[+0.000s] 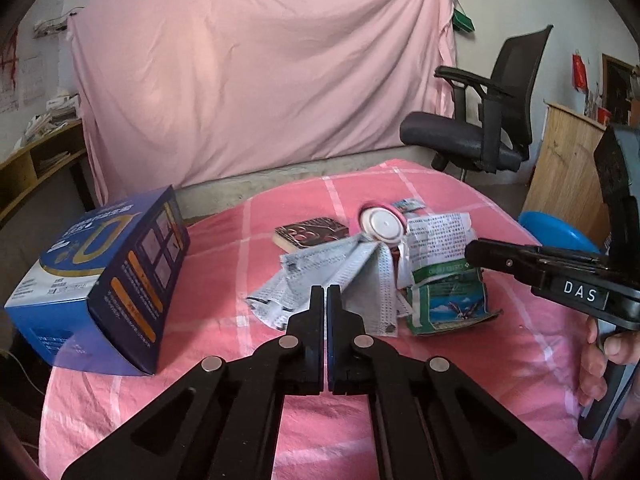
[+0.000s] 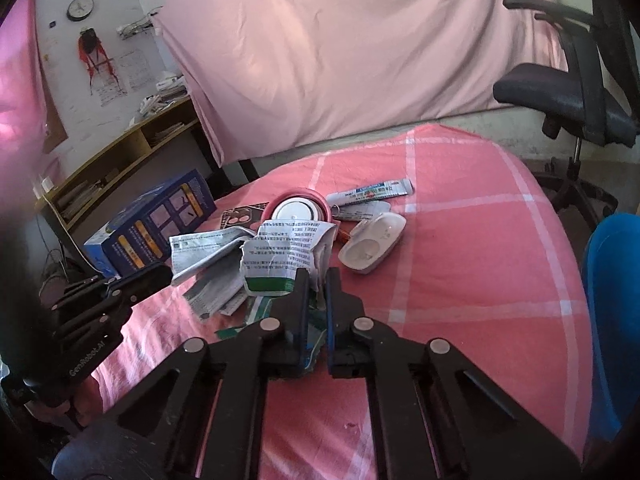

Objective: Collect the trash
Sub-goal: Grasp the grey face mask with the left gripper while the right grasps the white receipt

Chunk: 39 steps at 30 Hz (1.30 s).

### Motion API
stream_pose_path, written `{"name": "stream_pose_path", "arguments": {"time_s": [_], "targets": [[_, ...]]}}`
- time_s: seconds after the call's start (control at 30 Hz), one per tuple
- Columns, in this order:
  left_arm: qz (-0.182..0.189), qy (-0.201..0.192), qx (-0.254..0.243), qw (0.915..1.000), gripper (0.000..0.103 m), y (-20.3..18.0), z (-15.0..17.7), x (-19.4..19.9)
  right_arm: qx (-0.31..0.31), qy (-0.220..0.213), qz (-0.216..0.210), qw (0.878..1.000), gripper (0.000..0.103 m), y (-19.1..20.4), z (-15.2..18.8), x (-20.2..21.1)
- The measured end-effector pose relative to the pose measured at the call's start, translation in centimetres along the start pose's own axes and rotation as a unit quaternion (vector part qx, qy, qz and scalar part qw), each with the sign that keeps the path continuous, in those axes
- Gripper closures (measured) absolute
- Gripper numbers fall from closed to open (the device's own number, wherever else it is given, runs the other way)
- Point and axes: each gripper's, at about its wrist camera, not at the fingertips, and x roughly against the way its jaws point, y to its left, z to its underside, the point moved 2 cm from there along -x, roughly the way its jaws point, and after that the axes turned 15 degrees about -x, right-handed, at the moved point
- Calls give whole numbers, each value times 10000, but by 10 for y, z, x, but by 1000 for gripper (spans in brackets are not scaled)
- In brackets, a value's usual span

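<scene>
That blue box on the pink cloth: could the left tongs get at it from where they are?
Probably yes. The blue box stands alone, apart from the paper pile, with only bare pink cloth between it and the left tongs. They are shut, so they must open first.

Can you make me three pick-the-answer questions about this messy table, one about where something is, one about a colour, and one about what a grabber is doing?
1. Where is the blue box?
A. left of the paper pile
B. on the chair
C. inside the pink dish

2. What colour is the tablecloth?
A. green with dots
B. pink with white lines
C. plain black

3. What is the right gripper doing?
A. hanging wide open
B. holding the tube
C. pinching the green-and-white wrapper

Answers:
1 A, the left wrist view shows it left of the papers.
2 B, white lines cross the pink cloth.
3 C, torn wrapper sits between its closed fingers.
</scene>
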Motion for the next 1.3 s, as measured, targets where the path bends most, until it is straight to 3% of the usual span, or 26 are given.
{"name": "stream_pose_path", "arguments": {"time_s": [0.23, 0.3, 0.37, 0.43, 0.67, 0.7, 0.77, 0.93, 1.03, 1.23, 1.3], "targets": [[-53, 262, 151, 9995, 98, 6, 2, -11, -290, -238, 98, 9992, 71, -17, -4, 13], [-29, 296, 207, 9993, 87, 9, 4, -14, -373, -286, 116, 9988, 71, -22, -6, 16], [-35, 270, 280, 9992, 60, 13, 5, -13, -465, -303, 124, 9984, 71, -28, -8, 19], [-34, 130, 343, 9993, 57, 17, 5, -13, -544, -302, 162, 9979, 71, -33, -10, 19], [364, 197, 225, 9989, 59, 19, -6, -30, -771, -9, 85, 9970, 66, -44, -12, 10], [398, 200, 222, 9988, 63, 18, -7, -33, -772, 27, 82, 9970, 65, -45, -12, 8], [462, 269, 199, 9984, 87, 17, -9, -38, -764, 88, 73, 9970, 62, -45, -12, 5], [465, 291, 127, 9984, 98, 15, -10, -40, -728, 116, 159, 9972, 41, -41, -18, -6], [417, 256, 132, 9987, 101, 14, -10, -37, -841, 167, 109, 9963, 35, -43, -24, -14], [380, 162, 262, 9988, 102, 13, -6, -28, -1021, 283, 31, 9944, 36, -45, -26, -23], [348, 138, 290, 9989, 102, 13, -6, -26, -884, 290, 17, 9957, 52, -39, -24, -23]]}}
